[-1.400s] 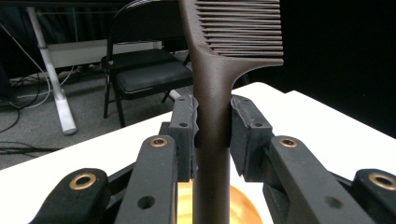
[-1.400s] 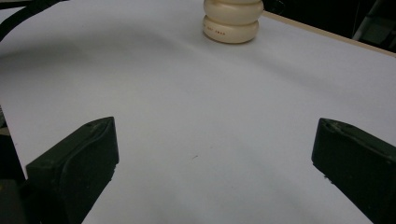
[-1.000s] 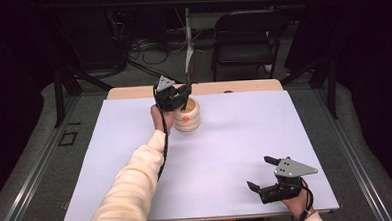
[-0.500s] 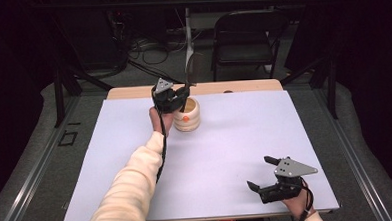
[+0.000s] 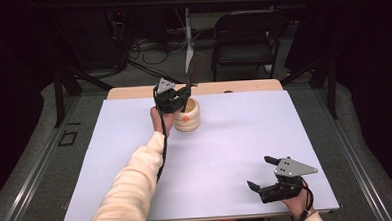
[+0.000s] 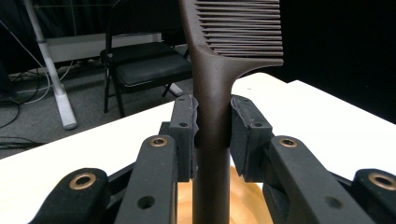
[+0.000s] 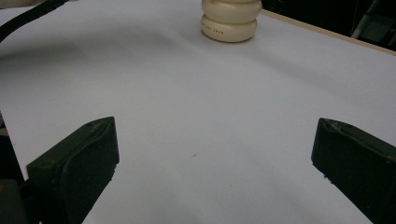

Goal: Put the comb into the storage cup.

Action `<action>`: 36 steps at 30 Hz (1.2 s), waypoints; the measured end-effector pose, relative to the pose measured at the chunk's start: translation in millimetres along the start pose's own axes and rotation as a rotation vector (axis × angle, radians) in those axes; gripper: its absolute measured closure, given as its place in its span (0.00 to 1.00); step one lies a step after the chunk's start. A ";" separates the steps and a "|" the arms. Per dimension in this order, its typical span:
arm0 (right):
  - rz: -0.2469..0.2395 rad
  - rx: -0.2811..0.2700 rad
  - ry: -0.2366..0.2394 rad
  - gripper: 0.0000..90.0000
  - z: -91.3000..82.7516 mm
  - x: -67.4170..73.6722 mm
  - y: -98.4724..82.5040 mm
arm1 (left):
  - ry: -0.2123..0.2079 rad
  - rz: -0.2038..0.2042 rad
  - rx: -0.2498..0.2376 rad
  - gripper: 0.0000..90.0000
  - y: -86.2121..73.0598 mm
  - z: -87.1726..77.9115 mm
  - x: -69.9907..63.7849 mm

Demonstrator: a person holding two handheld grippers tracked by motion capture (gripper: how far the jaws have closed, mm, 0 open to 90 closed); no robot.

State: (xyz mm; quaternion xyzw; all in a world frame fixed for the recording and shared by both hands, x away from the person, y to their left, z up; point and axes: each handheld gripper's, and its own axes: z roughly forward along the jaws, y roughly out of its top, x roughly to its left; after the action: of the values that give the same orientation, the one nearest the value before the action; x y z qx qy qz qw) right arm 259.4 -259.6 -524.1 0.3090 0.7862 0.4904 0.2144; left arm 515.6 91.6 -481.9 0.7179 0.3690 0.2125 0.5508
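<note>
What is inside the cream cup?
The comb's handle goes down into the cup, held upright by the left gripper. The cup's bottom is hidden by the gripper and rim.

The left gripper (image 5: 176, 97), on an outstretched arm, has its 2 jaws clamped tight. The right gripper (image 5: 263, 174) rests low, jaws spread wide, nothing between them.

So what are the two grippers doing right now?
Left gripper: closed on the dark brown plastic comb.
Right gripper: jaws open, holding nothing.
</note>
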 end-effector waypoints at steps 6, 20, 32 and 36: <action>0.003 0.002 -0.001 0.00 0.4 0.1 -0.1 | -0.006 -0.002 0.001 0.80 -0.9 1.2 -0.5; 0.004 0.003 0.001 0.00 0.5 0.2 -0.1 | 0.011 -0.001 0.022 0.80 -8.6 2.4 -1.3; 0.004 0.004 -0.002 0.00 0.3 0.2 -0.2 | 0.022 0.013 0.053 0.80 -16.3 1.7 -0.7; 0.003 0.004 0.000 0.00 0.6 0.1 -0.2 | 0.023 0.022 0.061 0.80 -16.9 1.2 -1.2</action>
State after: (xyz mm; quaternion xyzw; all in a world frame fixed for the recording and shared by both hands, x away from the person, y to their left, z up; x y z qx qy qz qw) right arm 259.7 -259.3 -524.5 0.3107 0.7866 0.4892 0.2130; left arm 510.7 92.1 -498.1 0.7360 0.3736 0.2155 0.5219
